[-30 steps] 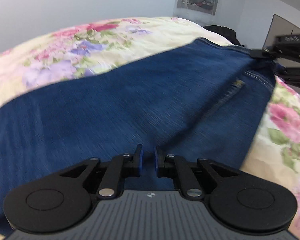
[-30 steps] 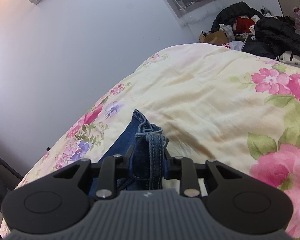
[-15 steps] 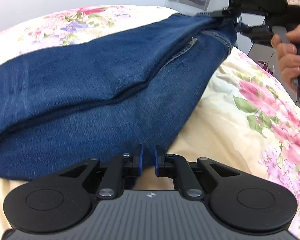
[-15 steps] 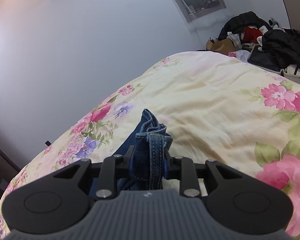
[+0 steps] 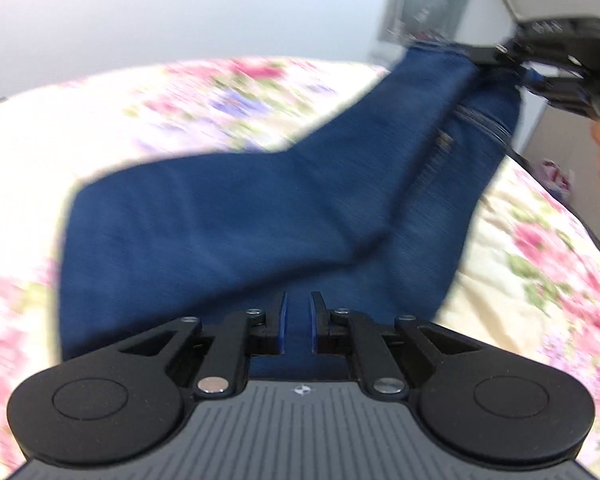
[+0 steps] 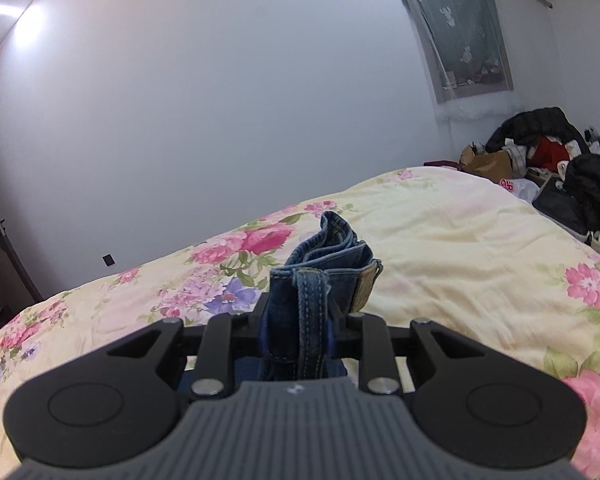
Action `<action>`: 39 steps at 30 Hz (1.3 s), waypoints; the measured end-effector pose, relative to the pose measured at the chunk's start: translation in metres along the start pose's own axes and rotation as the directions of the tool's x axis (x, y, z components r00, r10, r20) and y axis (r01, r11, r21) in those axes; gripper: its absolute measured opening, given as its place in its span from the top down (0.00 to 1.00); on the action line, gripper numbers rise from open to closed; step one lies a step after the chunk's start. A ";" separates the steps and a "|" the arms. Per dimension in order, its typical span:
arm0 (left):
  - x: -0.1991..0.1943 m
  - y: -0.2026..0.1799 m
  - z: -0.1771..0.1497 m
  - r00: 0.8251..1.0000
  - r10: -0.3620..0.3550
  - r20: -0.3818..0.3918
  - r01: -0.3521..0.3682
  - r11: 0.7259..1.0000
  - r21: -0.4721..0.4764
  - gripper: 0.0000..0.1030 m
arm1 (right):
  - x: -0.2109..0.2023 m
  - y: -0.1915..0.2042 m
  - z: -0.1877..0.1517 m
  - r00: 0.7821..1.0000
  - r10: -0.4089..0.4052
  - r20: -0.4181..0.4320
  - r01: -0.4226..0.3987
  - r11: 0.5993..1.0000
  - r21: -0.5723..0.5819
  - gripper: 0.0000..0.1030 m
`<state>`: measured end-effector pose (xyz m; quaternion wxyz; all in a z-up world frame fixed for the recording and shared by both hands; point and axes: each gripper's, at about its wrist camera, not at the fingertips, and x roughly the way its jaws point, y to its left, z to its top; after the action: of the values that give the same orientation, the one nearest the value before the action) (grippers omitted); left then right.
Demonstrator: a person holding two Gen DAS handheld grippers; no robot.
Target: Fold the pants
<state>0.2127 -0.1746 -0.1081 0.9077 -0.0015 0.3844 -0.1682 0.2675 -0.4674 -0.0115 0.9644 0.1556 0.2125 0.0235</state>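
Observation:
Blue denim pants point(image 5: 260, 208) hang between my two grippers above the floral bedspread point(image 5: 180, 92). My left gripper point(image 5: 298, 320) is shut on the lower edge of the pants; denim fills the narrow gap between its blue pads. My right gripper point(image 6: 298, 332) is shut on the bunched waistband point(image 6: 320, 264), which sticks up between its fingers. In the left wrist view the right gripper point(image 5: 540, 64) shows at the upper right, holding the waistband end high. The left view is blurred by motion.
The bed's floral quilt point(image 6: 460, 240) spreads wide under both grippers. A pile of dark clothes and bags point(image 6: 548, 160) lies beyond the bed's far right. A white wall point(image 6: 220, 100) and a curtained window point(image 6: 460, 32) stand behind.
The right gripper has lifted the waistband higher, so more wall shows. The pants now hang steeper and fold over, with more quilt bared at the left of the left wrist view.

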 end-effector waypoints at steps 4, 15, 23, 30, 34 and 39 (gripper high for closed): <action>-0.020 0.043 0.012 0.995 0.085 0.046 -0.085 0.996 -0.016 0.90 | -0.006 0.054 -0.003 0.999 0.034 0.016 -0.032 0.995 -0.095 0.80; -0.059 0.158 0.013 0.971 0.225 0.074 -0.214 0.967 -0.135 0.90 | 0.011 0.220 -0.082 0.978 0.191 -0.082 -0.208 0.922 -0.328 0.82; -0.052 0.202 -0.001 0.986 0.163 0.020 -0.155 0.964 -0.218 0.90 | 0.069 0.275 -0.202 0.908 0.180 -0.379 -0.329 0.866 -0.377 0.86; -0.044 0.212 -0.001 0.999 0.036 0.026 -0.029 0.966 -0.259 0.80 | 0.075 0.269 -0.209 0.876 0.202 -0.437 -0.369 0.865 -0.340 0.65; -0.039 0.217 0.011 0.998 -0.031 0.046 0.043 0.957 -0.286 0.75 | 0.058 0.265 -0.184 0.887 0.214 -0.409 -0.372 0.856 -0.359 0.55; -0.018 0.222 0.031 0.994 -0.078 0.074 0.098 0.943 -0.317 0.74 | 0.056 0.238 -0.140 0.917 0.181 -0.355 -0.314 0.878 -0.362 0.54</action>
<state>0.2902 0.0363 -0.1027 0.8982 -0.1712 0.3786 -0.1436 0.2646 -0.1948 -0.0805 0.9184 -0.0307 0.3298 0.2165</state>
